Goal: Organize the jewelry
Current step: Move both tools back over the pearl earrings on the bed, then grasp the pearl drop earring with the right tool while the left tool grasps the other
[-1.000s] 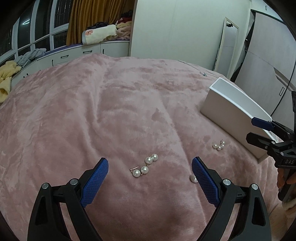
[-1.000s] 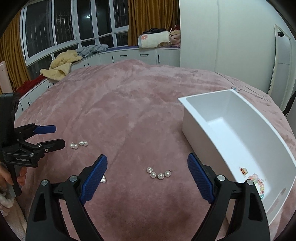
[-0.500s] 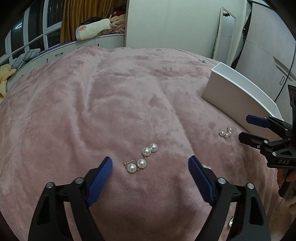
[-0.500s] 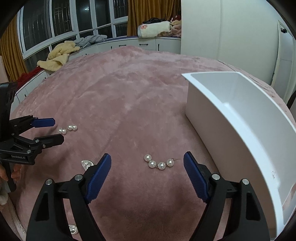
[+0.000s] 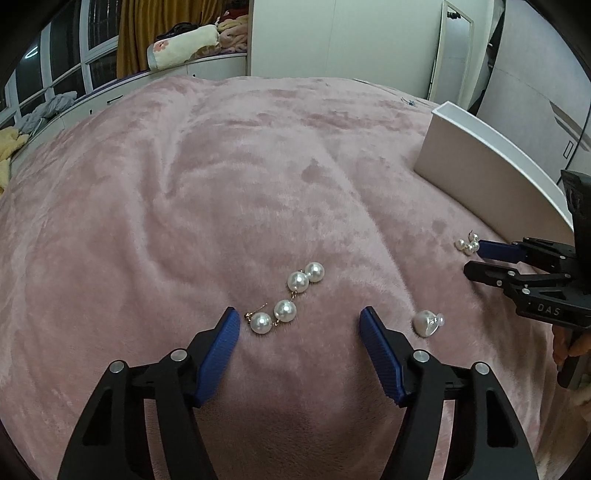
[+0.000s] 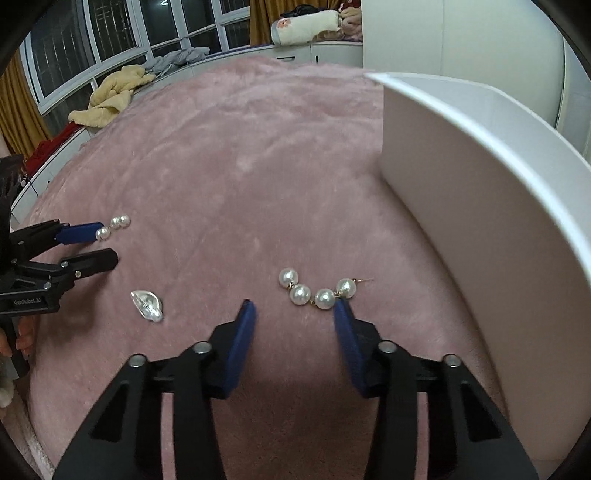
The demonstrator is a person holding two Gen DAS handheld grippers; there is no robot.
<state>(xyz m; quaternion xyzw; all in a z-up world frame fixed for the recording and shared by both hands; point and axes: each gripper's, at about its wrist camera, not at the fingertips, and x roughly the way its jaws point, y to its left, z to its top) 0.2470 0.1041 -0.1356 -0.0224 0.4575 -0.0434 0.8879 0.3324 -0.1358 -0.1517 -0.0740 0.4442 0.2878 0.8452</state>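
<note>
**Both grippers closing in on pearl earrings, nothing picked yet**

The left gripper (image 5: 299, 319) is sitting low over the pink plush blanket (image 5: 207, 192), jaws part spread and just been closing, with the four-pearl drop earring with a gold post (image 5: 286, 299) lying just ahead of the blue pads, not pinched. The right gripper (image 6: 293, 314) is doing the same on the second four-pearl drop earring (image 6: 319, 291): jaws narrower, just been closing, the right pad at or nearly touching the end pearls, the left pad apart. Not gripping as far as I can tell.

A small clear shell-shaped stud with a pearl (image 6: 147, 305) is lying loose between the two grippers.

Progress: early. All three pieces are lying on the blanket. The white rectangular storage box (image 6: 480, 206) is standing just right of the second earring; its inside is hidden here, so I cannot tell what is already filed.

Room: beyond the bed a white window-seat cabinet (image 6: 317, 50) is carrying piled clothes, then dark windows (image 6: 122, 33) with mustard curtains (image 5: 129, 33) and a white wardrobe (image 5: 340, 37).
</note>
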